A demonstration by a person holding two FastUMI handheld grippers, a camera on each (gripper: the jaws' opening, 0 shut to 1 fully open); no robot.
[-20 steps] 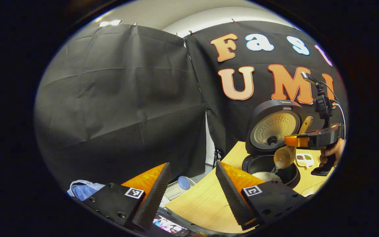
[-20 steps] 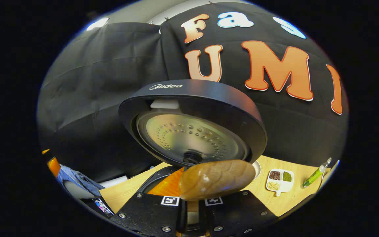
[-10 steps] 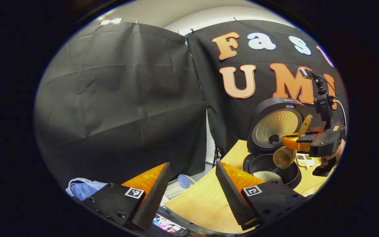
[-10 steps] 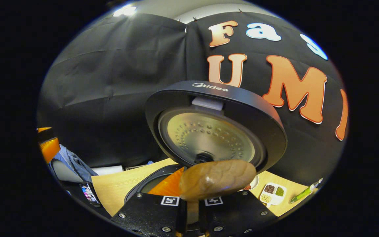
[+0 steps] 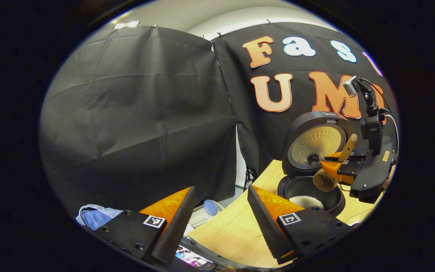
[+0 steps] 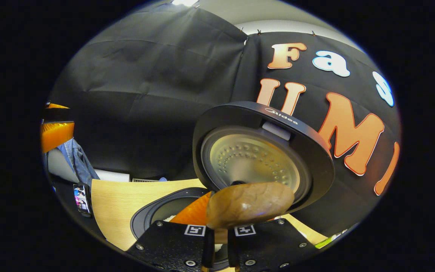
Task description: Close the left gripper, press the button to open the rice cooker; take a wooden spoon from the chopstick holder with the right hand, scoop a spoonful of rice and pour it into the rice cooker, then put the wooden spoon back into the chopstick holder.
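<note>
Holding the wooden spoon [image 5: 332, 170] by its handle, the right gripper [image 5: 340, 160] is hanging over the open rice cooker [image 5: 311, 190], its two fingers clenched on the wood so that the bowl of the spoon is tipping down toward the pot. From the left gripper view the spoon's bowl is sitting just above the inner pot, mouth turned outward and looking empty, while a white mound of rice [image 5: 305, 201] is lying inside — so the pour is, by my judgement, done or all but done. Tilting the spoon this far is what lets the grains slide off, and keeping it right over the pot's mouth is what keeps them from scattering on the wooden table [image 5: 236, 230]. In the right gripper view the butt end of the spoon's handle [image 6: 249, 204] is jutting up between the fingers, close to the camera, with the cooker's raised lid [image 6: 263, 151] standing just behind it; the lid is staying upright on its hinge, out of the spoon's way. The left gripper [image 5: 221, 219] is waiting well apart from the cooker, low over the near edge of the table, its jaws spread wide and grasping nothing — its button work looks finished, so it is simply keeping clear. What is left, as I read it, is carrying the spoon back to the chopstick holder.
</note>
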